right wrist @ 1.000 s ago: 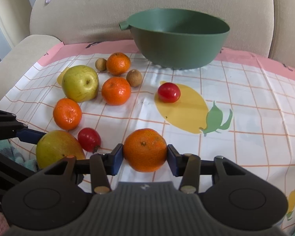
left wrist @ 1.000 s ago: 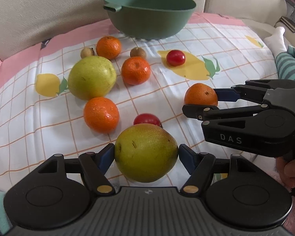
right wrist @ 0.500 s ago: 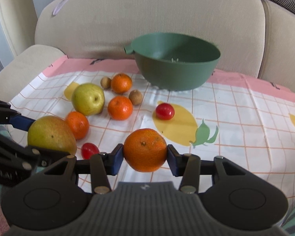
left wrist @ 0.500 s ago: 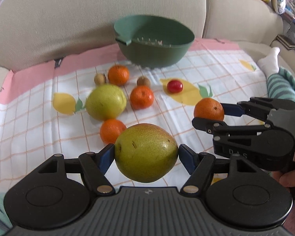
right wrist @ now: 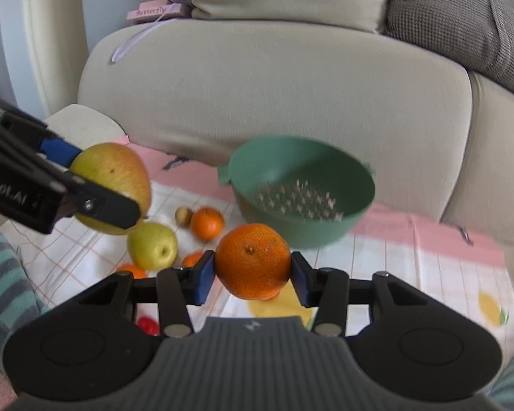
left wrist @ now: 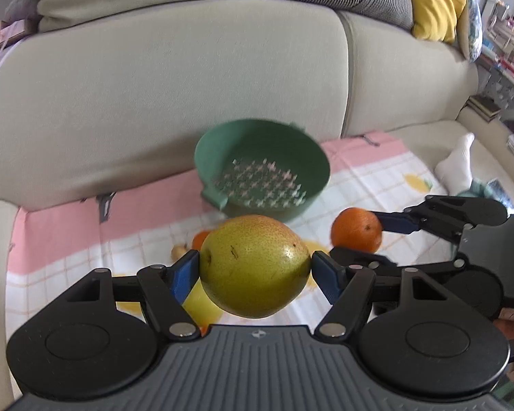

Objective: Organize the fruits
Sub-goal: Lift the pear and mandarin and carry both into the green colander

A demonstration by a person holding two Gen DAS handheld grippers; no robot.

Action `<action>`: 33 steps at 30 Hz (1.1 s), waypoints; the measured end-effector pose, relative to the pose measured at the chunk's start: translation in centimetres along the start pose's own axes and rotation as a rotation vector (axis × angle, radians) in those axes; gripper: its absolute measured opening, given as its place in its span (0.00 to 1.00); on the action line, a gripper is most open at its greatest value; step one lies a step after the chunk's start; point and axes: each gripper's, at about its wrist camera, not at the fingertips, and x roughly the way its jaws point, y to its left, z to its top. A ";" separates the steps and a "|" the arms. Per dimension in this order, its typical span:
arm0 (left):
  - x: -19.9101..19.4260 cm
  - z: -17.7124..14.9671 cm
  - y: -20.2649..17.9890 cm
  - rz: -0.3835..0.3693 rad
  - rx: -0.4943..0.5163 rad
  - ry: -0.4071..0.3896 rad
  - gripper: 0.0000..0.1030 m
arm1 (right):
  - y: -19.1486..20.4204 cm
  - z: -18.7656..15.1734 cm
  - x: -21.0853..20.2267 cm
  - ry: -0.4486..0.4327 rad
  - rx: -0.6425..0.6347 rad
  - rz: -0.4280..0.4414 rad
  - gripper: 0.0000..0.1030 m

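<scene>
left hand-held gripper [left wrist: 255,269] spread wide, clamping a pear [left wrist: 255,265]; right hand-held gripper [right wrist: 253,275] narrower, gripping an orange [right wrist: 253,260].

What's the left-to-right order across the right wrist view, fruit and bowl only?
Pear held in the left gripper → green apple on the cloth → small brown fruit → mandarin on the cloth → mandarin held in the right gripper → green colander bowl.

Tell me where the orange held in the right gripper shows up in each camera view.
Left wrist view: the orange sits right of centre, clamped by jaws reaching in from the right edge.
Right wrist view: the same orange is at centre, low down, between the blue pads.
Shared landmark: the green colander lies beyond it in both.
</scene>
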 end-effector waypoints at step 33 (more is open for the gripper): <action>19.6 10.6 0.7 0.001 0.258 0.343 0.79 | -8.7 6.3 19.1 0.381 -0.086 0.155 0.43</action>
